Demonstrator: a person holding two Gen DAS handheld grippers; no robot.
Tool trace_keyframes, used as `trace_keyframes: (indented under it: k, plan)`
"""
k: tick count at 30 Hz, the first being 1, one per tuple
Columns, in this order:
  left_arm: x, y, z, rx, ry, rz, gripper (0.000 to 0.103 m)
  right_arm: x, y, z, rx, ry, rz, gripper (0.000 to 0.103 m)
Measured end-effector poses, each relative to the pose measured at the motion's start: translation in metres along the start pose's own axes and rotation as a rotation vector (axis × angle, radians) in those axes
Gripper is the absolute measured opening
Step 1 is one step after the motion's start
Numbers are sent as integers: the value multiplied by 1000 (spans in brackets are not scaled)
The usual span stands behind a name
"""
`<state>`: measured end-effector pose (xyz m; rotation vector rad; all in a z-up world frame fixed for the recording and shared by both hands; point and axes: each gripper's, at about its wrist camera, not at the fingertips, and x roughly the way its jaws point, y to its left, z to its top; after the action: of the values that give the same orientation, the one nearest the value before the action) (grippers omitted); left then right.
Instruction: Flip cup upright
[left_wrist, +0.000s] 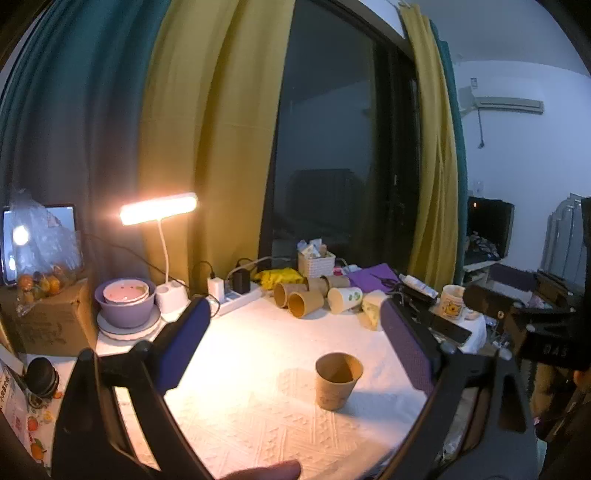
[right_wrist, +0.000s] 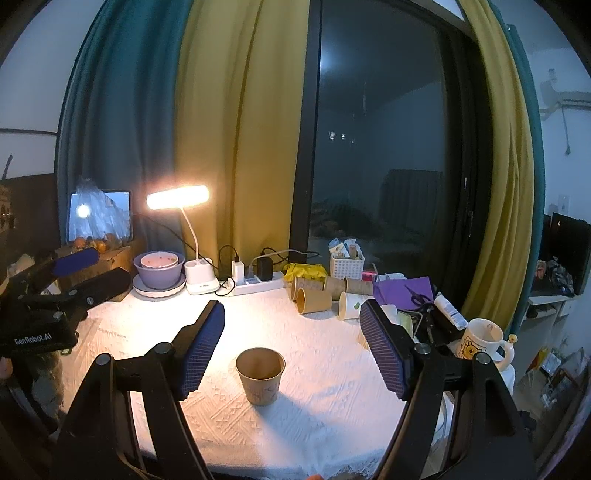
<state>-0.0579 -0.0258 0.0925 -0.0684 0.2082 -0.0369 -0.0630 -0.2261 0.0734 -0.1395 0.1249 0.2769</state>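
Note:
A brown paper cup (left_wrist: 338, 380) stands upright, mouth up, on the white tablecloth (left_wrist: 258, 424); it also shows in the right wrist view (right_wrist: 260, 374). My left gripper (left_wrist: 295, 325) is open and empty, held back from the cup, which sits between its fingers toward the right one. My right gripper (right_wrist: 293, 328) is open and empty, with the cup between its fingers toward the left one. The left gripper also appears at the left edge of the right wrist view (right_wrist: 74, 269), and the right gripper at the right edge of the left wrist view (left_wrist: 517, 314).
Several paper cups (right_wrist: 321, 295) lie on their sides at the back. A lit desk lamp (right_wrist: 177, 197), purple bowl (right_wrist: 159, 271), power strip (right_wrist: 255, 286), white basket (right_wrist: 347, 266) and mug (right_wrist: 484, 339) ring the table.

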Motion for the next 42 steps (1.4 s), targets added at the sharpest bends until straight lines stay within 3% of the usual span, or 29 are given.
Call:
trace_keyframes:
  k: [42]
  plan:
    - [1,-6,-6,10,12,-7,94,6,0,-8,6,22,7,78]
